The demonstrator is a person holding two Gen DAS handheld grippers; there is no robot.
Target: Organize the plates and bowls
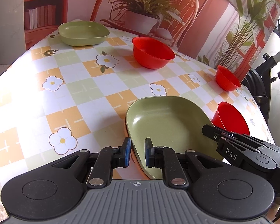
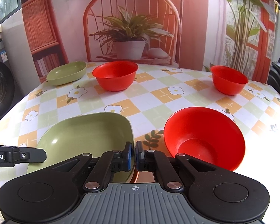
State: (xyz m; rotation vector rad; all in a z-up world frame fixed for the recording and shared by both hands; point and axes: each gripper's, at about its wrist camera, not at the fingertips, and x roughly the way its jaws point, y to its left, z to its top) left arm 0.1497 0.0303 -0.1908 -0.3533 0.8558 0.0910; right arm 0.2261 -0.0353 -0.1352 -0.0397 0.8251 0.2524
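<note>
Both on the near green plate (image 2: 84, 140) now — right hand-held gripper (image 2: 133, 154) pinching its rim, left hand-held gripper (image 1: 137, 152) narrowly straddling the opposite edge (not clamped) — lift level toward the 2nd plate (image 2: 67, 72).

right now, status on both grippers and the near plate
Left gripper fingers straddle near green plate rim, not closed. Right gripper shut on the same plate's right rim. Near red bowl close beside it, apart.
</note>
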